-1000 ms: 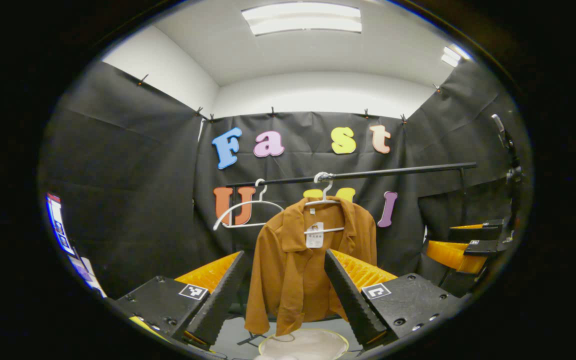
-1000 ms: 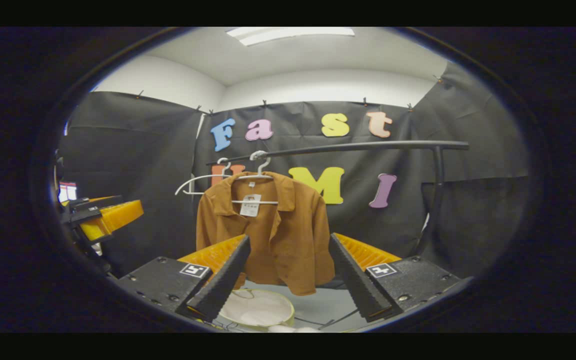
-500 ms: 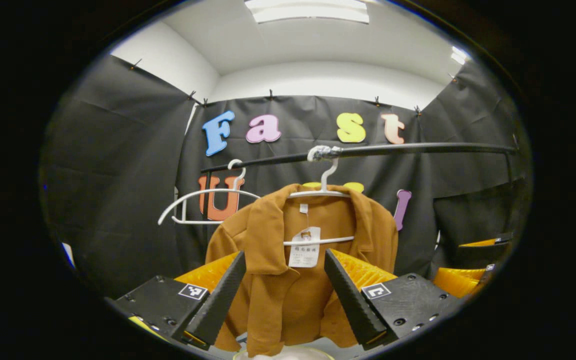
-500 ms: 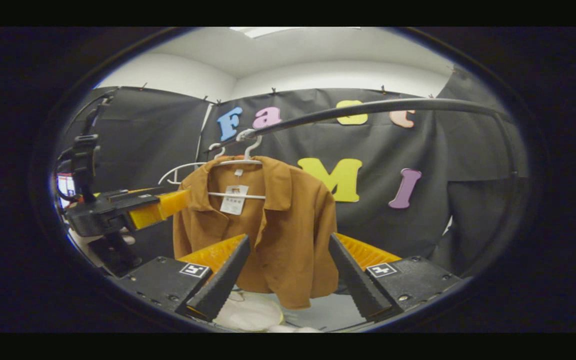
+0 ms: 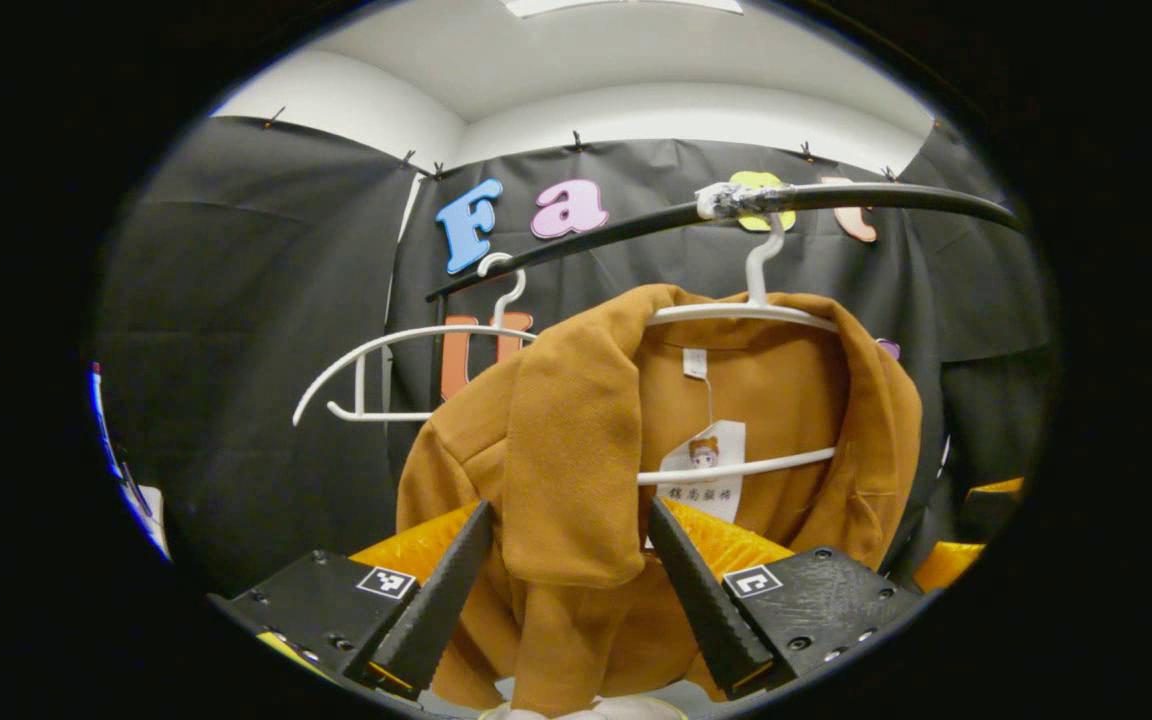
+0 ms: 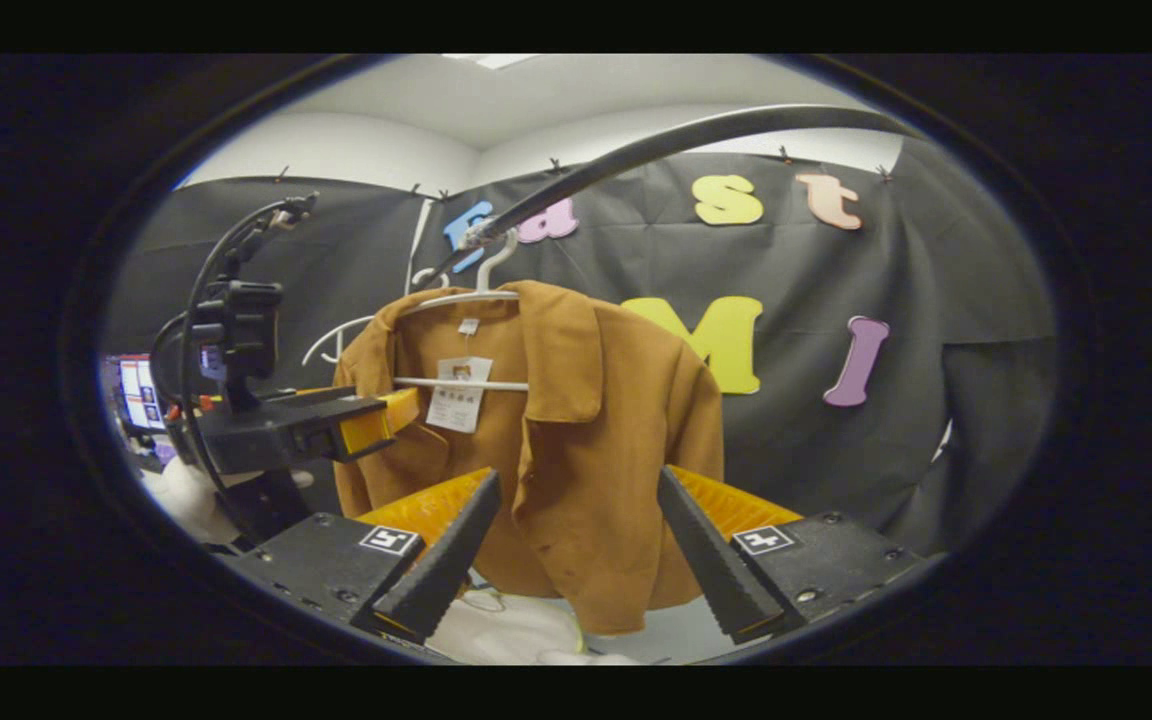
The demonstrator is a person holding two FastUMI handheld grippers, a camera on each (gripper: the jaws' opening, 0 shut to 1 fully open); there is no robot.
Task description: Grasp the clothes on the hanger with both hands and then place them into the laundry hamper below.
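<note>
A brown jacket (image 5: pixel 586 470) hangs on a white hanger (image 5: pixel 756 310) from the black rail (image 5: pixel 886 195). In the left gripper view my left gripper (image 5: pixel 566 600) stands open, its fingers either side of the jacket's collar flap, close in front of the cloth. In the right gripper view the jacket (image 6: pixel 596 440) hangs just beyond my open right gripper (image 6: pixel 576 580), whose fingers frame its lower front. That view also has the left gripper (image 6: pixel 388 412) at the jacket's left side. The white laundry hamper (image 6: pixel 506 632) sits on the floor under the jacket, its rim (image 5: pixel 596 708) at the bottom edge.
An empty white hanger (image 5: pixel 386 360) hangs on the same rail to the left of the jacket, also seen behind it (image 6: pixel 331 340). A screen (image 6: pixel 136 392) glows at the far left. Black cloth walls close the booth behind and at both sides.
Both grippers have moved forward and up toward the jacket, which now looks much larger. The left gripper's fingers now frame the collar. Both stay open.
</note>
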